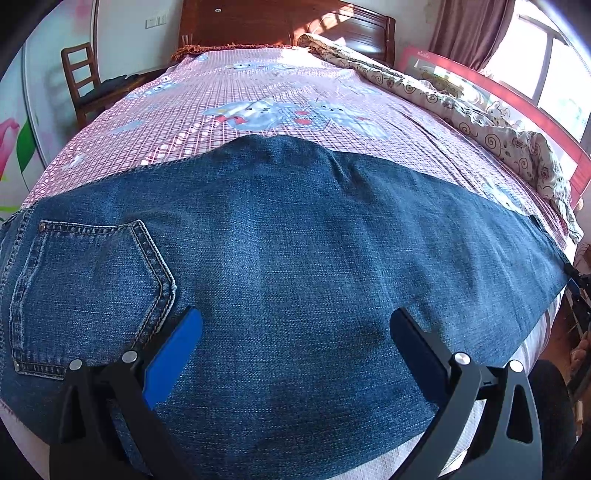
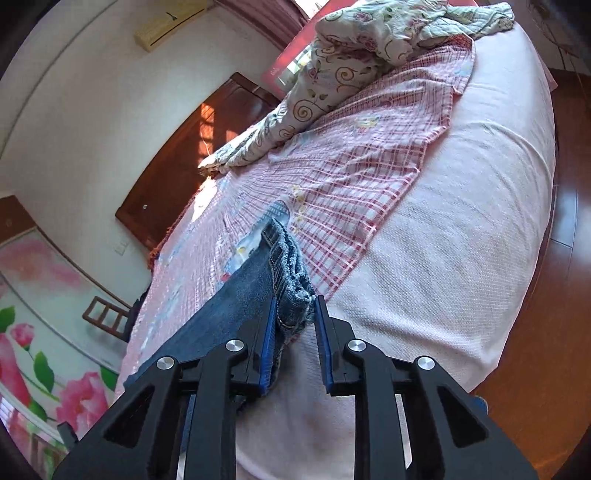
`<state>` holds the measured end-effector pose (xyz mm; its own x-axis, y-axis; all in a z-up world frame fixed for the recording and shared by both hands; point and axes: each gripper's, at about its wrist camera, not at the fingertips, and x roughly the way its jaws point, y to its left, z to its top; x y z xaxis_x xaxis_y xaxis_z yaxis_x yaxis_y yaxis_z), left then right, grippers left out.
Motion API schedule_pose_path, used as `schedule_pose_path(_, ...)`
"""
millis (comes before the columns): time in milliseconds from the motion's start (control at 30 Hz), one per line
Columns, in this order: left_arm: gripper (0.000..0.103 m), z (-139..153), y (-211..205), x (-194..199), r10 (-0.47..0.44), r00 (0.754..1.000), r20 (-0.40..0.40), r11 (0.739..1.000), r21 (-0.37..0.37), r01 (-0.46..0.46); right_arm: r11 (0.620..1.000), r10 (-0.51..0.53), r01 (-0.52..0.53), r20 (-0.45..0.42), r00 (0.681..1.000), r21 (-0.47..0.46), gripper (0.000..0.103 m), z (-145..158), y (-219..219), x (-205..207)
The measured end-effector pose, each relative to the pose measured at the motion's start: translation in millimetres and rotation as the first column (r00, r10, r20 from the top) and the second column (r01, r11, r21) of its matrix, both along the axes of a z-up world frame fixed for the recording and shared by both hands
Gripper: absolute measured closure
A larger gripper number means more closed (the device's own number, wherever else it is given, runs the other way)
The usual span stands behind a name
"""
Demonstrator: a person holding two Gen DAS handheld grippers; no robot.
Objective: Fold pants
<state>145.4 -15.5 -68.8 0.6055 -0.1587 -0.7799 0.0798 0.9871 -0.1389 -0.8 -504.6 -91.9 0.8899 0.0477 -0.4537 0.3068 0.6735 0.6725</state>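
Blue jeans lie flat across the bed, back pocket at the left and one leg running off to the right. My left gripper hovers low over the seat area with its blue-padded fingers spread wide and only flat denim under the gap; it is open. In the right wrist view the leg stretches away to the left, ending in a frayed hem. My right gripper has its narrow jaws around that hem, and the bunched denim fills the space between the tips, so it is shut on the hem.
A pink plaid sheet covers the bed, with a rumpled floral quilt along its right side by a red rail. A wooden headboard and a chair stand beyond. The pale mattress cover ends at the wooden floor.
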Motion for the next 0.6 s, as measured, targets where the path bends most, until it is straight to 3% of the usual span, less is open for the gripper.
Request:
schedule_pose_path(67, 0.002, -0.1, 0.4, -0.3, 0.001, 1.000, 0.004, 1.000, -0.004, -0.001, 1.000, 0.009, -0.009, 0.028, 1.000, 0.000, 0.095, 12.8, 5.0, -0.3)
schedule_pose_path(200, 0.002, -0.5, 1.0, -1.9, -0.003, 1.000, 0.016, 1.000, -0.009, 0.003, 0.999, 0.036, -0.039, 0.075, 0.997, 0.030, 0.095, 34.3, 9.2, 6.3)
schedule_pose_path(333, 0.002, 0.6, 4.5, -1.7, 0.008, 1.000, 0.017, 0.999, -0.038, -0.007, 0.997, 0.037, -0.042, 0.063, 0.997, 0.071, 0.095, 40.4, 6.0, 16.2)
schedule_pose_path(433, 0.002, 1.4, 9.6, -1.0, 0.024, 1.000, 0.015, 0.997, -0.078, -0.023, 0.996, 0.050, -0.052, 0.027, 0.998, 0.078, 0.095, 32.8, -4.5, 22.3)
schedule_pose_path(500, 0.002, 1.3, 10.9, -1.5, 0.033, 0.999, 0.019, 0.995, -0.092, -0.031, 0.995, 0.028, -0.023, -0.050, 0.998, 0.095, 0.094, 17.4, -11.2, 24.1)
schedule_pose_path(567, 0.002, 0.8, 9.4, -2.2, 0.031, 0.999, 0.022, 0.996, -0.085, -0.029, 0.998, 0.012, -0.003, -0.131, 0.991, 0.066, 0.078, 2.3, -12.5, 22.7)
schedule_pose_path(600, 0.002, 0.6, 8.2, -2.2, 0.028, 0.999, 0.022, 0.997, -0.076, -0.026, 0.999, 0.004, 0.001, -0.146, 0.989, 0.034, 0.078, -0.9, -11.6, 20.7)
